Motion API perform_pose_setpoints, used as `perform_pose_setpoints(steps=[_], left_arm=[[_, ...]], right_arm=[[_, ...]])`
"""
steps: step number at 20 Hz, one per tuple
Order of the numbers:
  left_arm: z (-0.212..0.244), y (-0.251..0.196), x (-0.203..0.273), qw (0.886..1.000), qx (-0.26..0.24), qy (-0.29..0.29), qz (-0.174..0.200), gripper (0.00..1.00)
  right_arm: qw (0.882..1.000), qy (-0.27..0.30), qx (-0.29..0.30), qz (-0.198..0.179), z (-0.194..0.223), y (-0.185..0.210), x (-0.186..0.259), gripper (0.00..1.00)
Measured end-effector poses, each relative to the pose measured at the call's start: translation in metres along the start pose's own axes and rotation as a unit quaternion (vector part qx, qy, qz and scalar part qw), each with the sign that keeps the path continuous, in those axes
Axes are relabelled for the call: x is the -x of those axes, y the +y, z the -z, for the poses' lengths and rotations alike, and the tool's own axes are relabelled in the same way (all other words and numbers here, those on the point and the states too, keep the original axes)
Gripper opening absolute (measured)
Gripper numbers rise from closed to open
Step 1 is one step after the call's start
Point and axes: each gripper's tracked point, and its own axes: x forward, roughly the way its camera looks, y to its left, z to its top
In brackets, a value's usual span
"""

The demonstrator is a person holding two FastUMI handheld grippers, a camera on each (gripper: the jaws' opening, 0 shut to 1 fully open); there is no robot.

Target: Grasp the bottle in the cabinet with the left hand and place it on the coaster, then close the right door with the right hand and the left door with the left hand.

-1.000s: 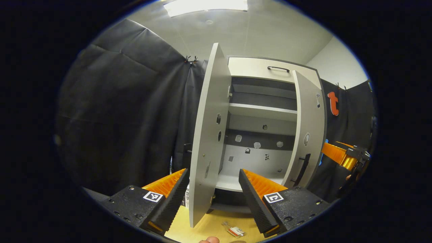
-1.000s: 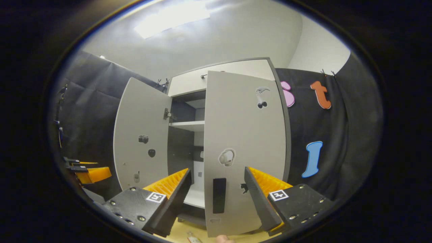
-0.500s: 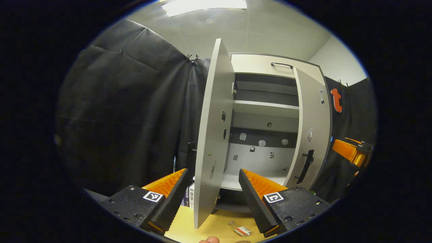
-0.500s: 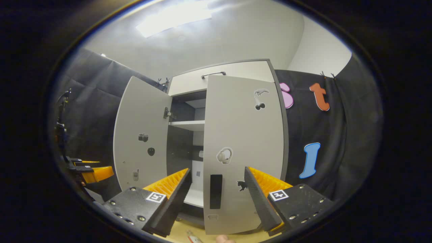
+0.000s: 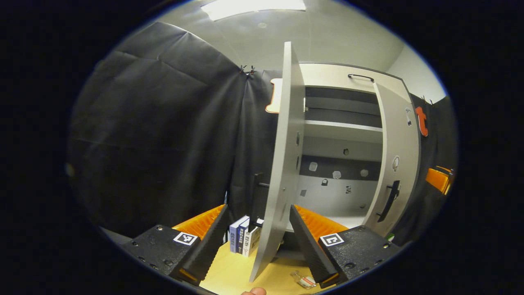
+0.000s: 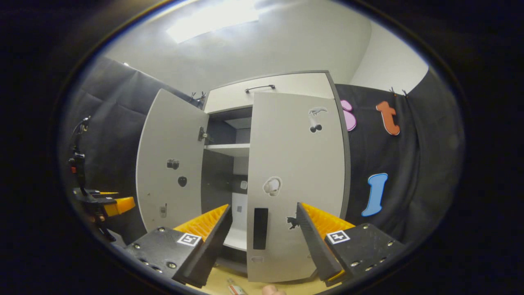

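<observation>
My left gripper (image 5: 260, 241) is open, and the left door (image 5: 282, 164) stands edge-on just ahead, in line with the gap between its fingers; neither finger presses on it. Past it lie the cabinet's bare bottom shelf (image 5: 327, 215) and an upper shelf (image 5: 344, 126). My right gripper (image 6: 264, 241) is open, low in front of the right door (image 6: 294, 176), which stands nearly shut, its black handle (image 6: 260, 228) between the fingers in this view. The left door (image 6: 172, 164) hangs wide open, with the left gripper (image 6: 110, 205) beside it. The right gripper (image 5: 438, 180) shows beyond the right door (image 5: 399, 164).
Several books (image 5: 243, 239) stand on the wooden table (image 5: 233, 274) behind the left door. A small clear packet (image 5: 305, 280) lies on the table in front of the cabinet. A top drawer with a dark handle (image 6: 260, 87) sits above the doors.
The left gripper has shifted left, so the left door now shows edge-on and the books have come into view. The right door has swung a little further toward shut.
</observation>
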Motion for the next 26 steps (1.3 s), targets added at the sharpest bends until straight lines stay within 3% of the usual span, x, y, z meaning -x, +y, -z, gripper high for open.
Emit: perform_pose_setpoints(steps=[6,14,26], left_arm=[[0.011,0.023,-0.017,0.999,0.004,0.005,-0.033,0.93],[0.023,0.051,-0.042,0.997,0.020,0.013,-0.070,0.93],[0.038,0.068,-0.070,0.996,0.010,0.024,-0.091,0.93]], right_arm=[[1.000,0.002,0.005,0.009,0.002,-0.006,-0.008,0.95],[1.000,0.001,-0.001,0.014,0.006,-0.004,-0.026,0.92],[1.000,0.002,0.001,0.028,0.012,-0.008,-0.038,0.92]])
